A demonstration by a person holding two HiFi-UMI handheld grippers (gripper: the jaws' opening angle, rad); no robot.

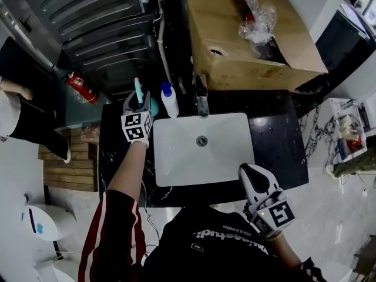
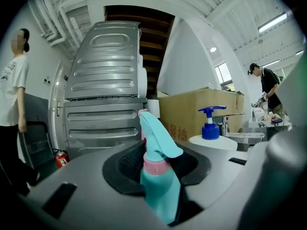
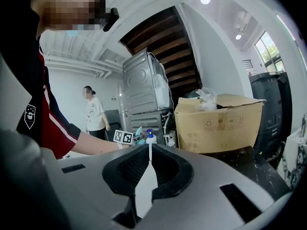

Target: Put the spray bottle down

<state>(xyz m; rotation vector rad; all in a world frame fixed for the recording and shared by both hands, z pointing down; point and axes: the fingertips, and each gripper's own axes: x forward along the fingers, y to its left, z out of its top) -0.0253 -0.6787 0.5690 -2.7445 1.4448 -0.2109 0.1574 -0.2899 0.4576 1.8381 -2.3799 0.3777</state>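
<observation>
Clamped in the left hand-held gripper [image 2: 163,195]: a teal spray bottle [image 2: 160,176] with a pink collar, upright, jaws partly apart and pressed on its body, nozzle sticking up above them. Held beyond the far left corner of the white sink [image 1: 170,157], just left of a white pump bottle [image 1: 169,100] with a blue top. Cannot tell whether the spray bottle's base touches the black counter [image 1: 276,140]. Behind the sink's far rim, at its middle, a metal faucet [image 1: 202,101]. At the sink's near right corner, the right hand-held gripper [image 3: 149,152], jaws closed together with nothing between them, pointing across the sink. Past the faucet, well behind the sink, an open cardboard box [image 1: 247,40].
</observation>
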